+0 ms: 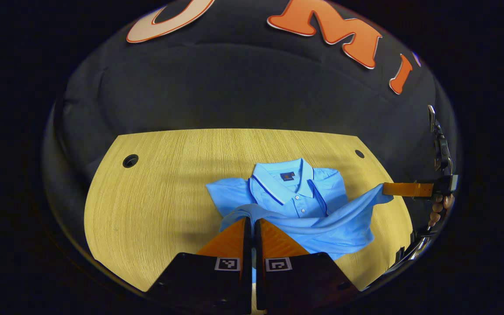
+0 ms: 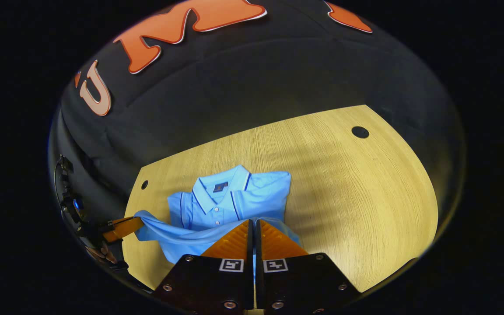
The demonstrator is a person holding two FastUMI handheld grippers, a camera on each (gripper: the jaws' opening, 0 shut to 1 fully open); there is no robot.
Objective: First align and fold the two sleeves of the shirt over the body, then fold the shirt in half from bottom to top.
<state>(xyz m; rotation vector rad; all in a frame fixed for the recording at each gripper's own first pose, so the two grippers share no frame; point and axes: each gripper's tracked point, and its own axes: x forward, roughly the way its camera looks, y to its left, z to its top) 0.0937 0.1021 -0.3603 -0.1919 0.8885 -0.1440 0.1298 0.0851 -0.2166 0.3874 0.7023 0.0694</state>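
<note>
In the left gripper view, the left gripper [image 1: 252, 221] is sitting nearest, its two fingers drawn together with only a thin slit between them, and they are pinching a corner of the lifted bottom hem of the light blue shirt [image 1: 298, 192]. From that pinched corner the hem is running as a raised, sagging band toward the right, where the right gripper [image 1: 385, 189] is clamping the other corner; a hand [image 1: 440, 210] is showing behind that tool at the right edge of the scene. Beyond the band, the shirt is lying on the wooden table [image 1: 169, 192], collar [image 1: 285, 179] at the far end, buttons facing up, and both sleeves are lying folded in over the body.

In the right gripper view, the right gripper [image 2: 253, 223] is nearest, its fingers likewise nearly closed on blue cloth of the shirt [image 2: 234, 199]. The hem is stretching away to the left to the left gripper [image 2: 137, 223], which is gripping its end just above the table's [image 2: 357, 197] near left edge. Farther off, the collar [image 2: 221, 188] is pointing toward the far side of the table, and a round hole [image 2: 360, 131] is showing in the far right of the tabletop.
</note>
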